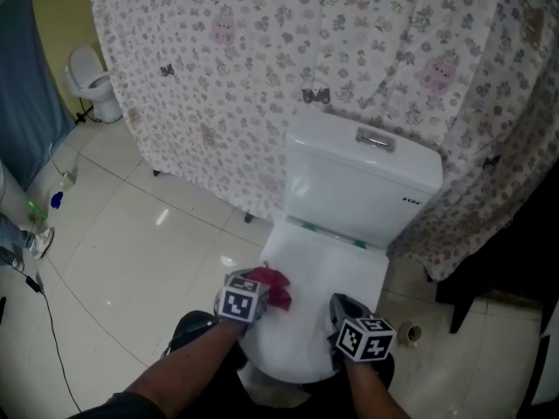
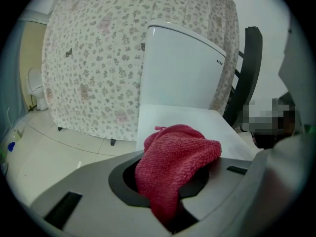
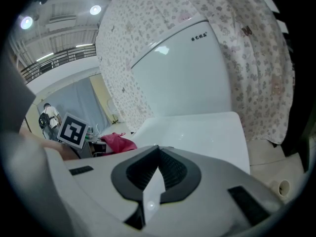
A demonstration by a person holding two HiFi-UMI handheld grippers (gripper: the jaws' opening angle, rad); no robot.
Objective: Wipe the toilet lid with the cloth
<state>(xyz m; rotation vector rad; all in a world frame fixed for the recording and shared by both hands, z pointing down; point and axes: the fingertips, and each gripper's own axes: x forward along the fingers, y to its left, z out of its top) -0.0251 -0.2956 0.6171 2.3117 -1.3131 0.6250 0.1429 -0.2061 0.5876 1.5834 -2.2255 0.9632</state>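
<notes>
The white toilet lid (image 1: 327,273) lies closed below the cistern (image 1: 362,177). A red cloth (image 1: 273,285) rests on the lid's left front part, and my left gripper (image 1: 259,288) is shut on the cloth. In the left gripper view the cloth (image 2: 175,164) bulges out between the jaws over the lid (image 2: 185,125). My right gripper (image 1: 347,314) hovers over the lid's front right part, shut with nothing in it. In the right gripper view its jaws (image 3: 154,174) meet over the lid (image 3: 207,132), with the cloth (image 3: 117,143) off to the left.
A flowered curtain (image 1: 288,68) hangs behind the cistern. A second toilet (image 1: 92,81) stands far left on the tiled floor (image 1: 131,251). A dark chair frame (image 1: 498,269) is at the right. Bottles (image 1: 39,212) and a cable (image 1: 48,321) lie at the left.
</notes>
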